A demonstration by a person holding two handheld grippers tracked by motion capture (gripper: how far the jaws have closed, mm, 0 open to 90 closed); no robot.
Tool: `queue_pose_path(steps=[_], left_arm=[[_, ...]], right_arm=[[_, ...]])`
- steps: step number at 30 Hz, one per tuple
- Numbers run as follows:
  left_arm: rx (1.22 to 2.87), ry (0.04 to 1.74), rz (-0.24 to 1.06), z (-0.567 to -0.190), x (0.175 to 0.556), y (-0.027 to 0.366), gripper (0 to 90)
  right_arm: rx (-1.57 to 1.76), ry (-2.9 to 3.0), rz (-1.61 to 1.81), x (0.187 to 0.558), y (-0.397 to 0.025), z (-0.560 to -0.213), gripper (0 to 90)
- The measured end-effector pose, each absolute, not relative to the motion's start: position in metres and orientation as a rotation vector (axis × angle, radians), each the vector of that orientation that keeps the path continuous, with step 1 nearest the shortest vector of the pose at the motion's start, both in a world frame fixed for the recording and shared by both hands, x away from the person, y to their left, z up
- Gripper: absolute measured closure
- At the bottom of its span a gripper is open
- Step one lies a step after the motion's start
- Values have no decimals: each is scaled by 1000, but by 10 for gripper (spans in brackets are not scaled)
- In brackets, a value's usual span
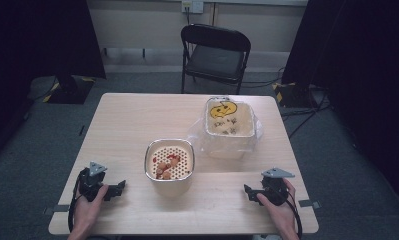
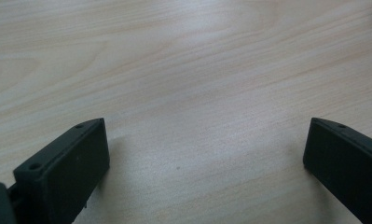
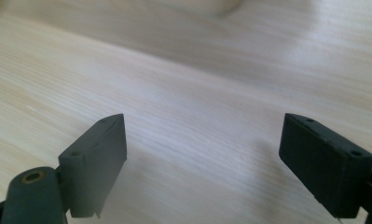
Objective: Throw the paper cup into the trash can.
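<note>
A metal-rimmed pot with a perforated cream insert [image 1: 169, 160] sits near the table's front centre, with red and brown food scraps on the insert. Behind it to the right stands a cream bin lined with a clear plastic bag [image 1: 229, 125], a yellow scrap and dark bits inside. My left gripper [image 1: 118, 189] rests on the wood at the front left, jaws wide apart and empty [image 2: 207, 144]. My right gripper [image 1: 248, 192] lies at the front right, also open with bare tabletop between its jaws [image 3: 202, 140].
The light wooden table [image 1: 137, 120] has bare wood on its left half and along the front edge. A black folding chair [image 1: 214, 52] stands beyond the far edge. Dark curtains hang at both sides, and cables run over the grey floor.
</note>
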State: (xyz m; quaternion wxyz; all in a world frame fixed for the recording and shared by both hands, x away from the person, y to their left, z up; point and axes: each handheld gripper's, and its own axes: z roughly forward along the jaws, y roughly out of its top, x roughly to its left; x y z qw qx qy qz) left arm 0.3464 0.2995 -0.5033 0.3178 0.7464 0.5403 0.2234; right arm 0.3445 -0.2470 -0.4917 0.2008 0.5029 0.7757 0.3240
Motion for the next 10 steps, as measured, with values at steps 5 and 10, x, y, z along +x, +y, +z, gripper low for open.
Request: queue_pose_path(steps=[5,10], left_arm=[[1964,1422,588,-503,346,300,0],[1964,1422,588,-503,346,299,0]], right_arm=[[1383,2153,887,344,-247,-497,132],[1368,2131,916,343,-248,-500,109]])
